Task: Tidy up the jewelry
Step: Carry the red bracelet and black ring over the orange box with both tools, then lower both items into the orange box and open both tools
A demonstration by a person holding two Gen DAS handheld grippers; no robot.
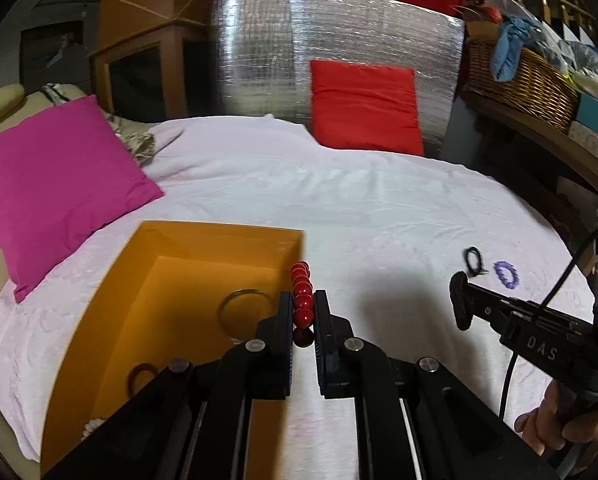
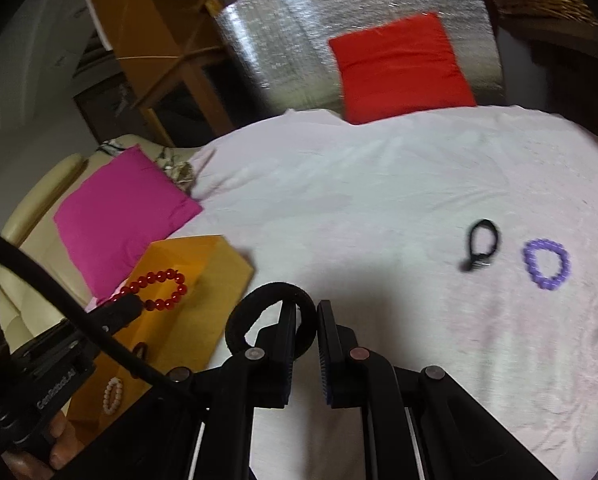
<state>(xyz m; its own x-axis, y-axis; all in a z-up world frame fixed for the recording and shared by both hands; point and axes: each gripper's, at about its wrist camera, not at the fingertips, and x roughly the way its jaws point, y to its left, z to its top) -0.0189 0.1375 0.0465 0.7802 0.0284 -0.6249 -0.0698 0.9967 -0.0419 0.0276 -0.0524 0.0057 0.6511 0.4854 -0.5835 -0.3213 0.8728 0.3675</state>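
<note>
Item: jewelry sort, in progress, on a white bedspread [image 1: 379, 208].

Left gripper [image 1: 303, 312]: jaws clamped on a red bead bracelet [image 1: 302, 292]. In its own view the loop is seen edge-on, running straight out ahead between the fingers; in the right view the bracelet [image 2: 159, 288] shows as a full ring, hanging above the orange box [image 2: 203, 276].

Right gripper [image 2: 307, 320]: jaws pinched on a black band [image 2: 267, 316], a thick dark ring. The ring leans to the gripper's left, toward the box. Seen from the left view, this gripper [image 1: 461, 300] sits well off to the right of the box, over bare cloth.

Orange box [image 1: 171, 264]: open top, at the near left corner of the bed, beside a pink cushion [image 1: 55, 188]. Already inside: a thin metal bangle [image 1: 241, 308], a brown ring [image 1: 141, 376], a pale bead bracelet [image 2: 113, 394].

Still loose on the cloth, far right: a black loop [image 2: 483, 244] and a purple bracelet [image 2: 547, 264], just beside each other.

Governing relation: the box lies to the left of both grippers. The left gripper is the nearer, with its beads at the box's right wall. The right gripper has cloth to cross first.

Judged stage: both hands loaded, drop into the box not yet made.
</note>
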